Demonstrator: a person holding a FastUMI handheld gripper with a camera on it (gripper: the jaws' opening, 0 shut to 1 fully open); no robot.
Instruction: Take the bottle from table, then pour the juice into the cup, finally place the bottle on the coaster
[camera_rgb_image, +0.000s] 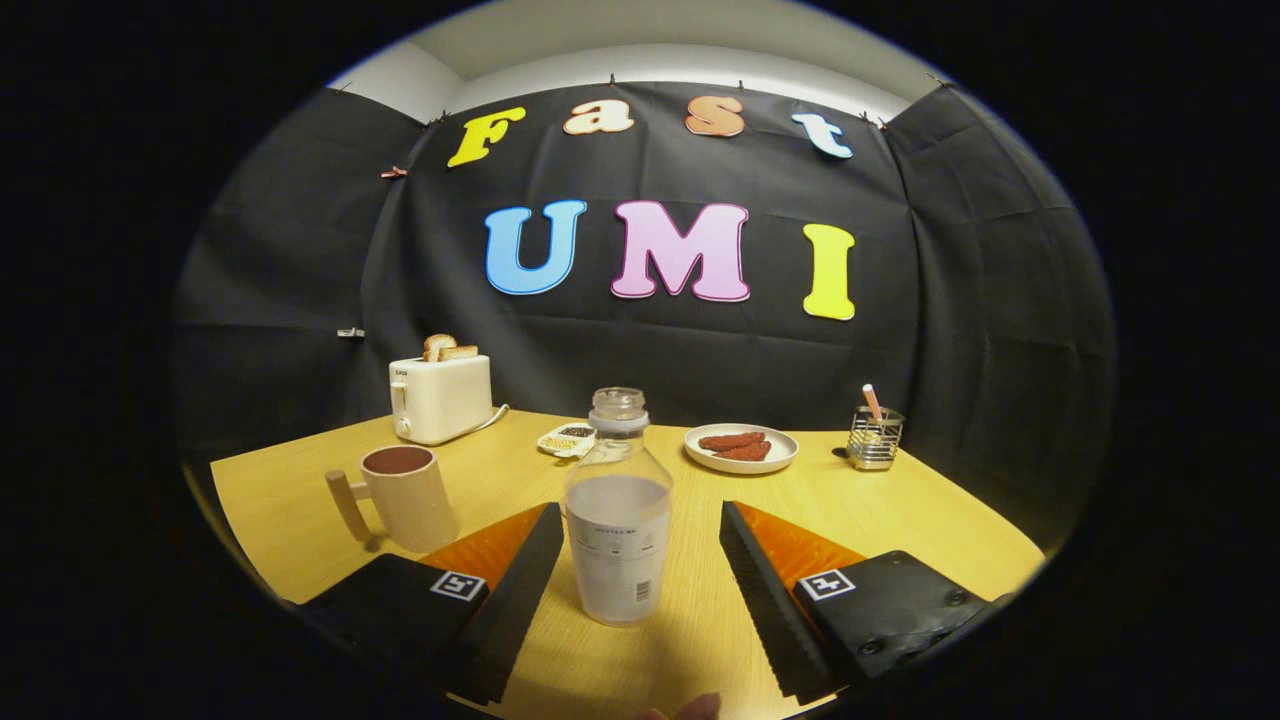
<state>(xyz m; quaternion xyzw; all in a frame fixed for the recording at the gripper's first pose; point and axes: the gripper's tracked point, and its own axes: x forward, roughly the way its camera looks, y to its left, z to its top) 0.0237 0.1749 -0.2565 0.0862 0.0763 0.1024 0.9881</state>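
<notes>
A clear bottle (618, 510) with a pale liquid and no cap stands upright on the wooden table (900, 510), between my two fingers. My gripper (640, 520) is open: a gap shows on each side of the bottle, and neither finger touches it. A beige cup (405, 497) with a wooden handle and a dark inside stands to the left of the left finger (520, 590). No coaster is seen from here.
Beyond the bottle sit a white toaster (441, 397) with toast, a small dish (567, 439) of seeds, a plate (741, 449) with reddish pieces, and a wire holder (874, 437) at the right. A fingertip (695, 708) pokes in at the near table edge.
</notes>
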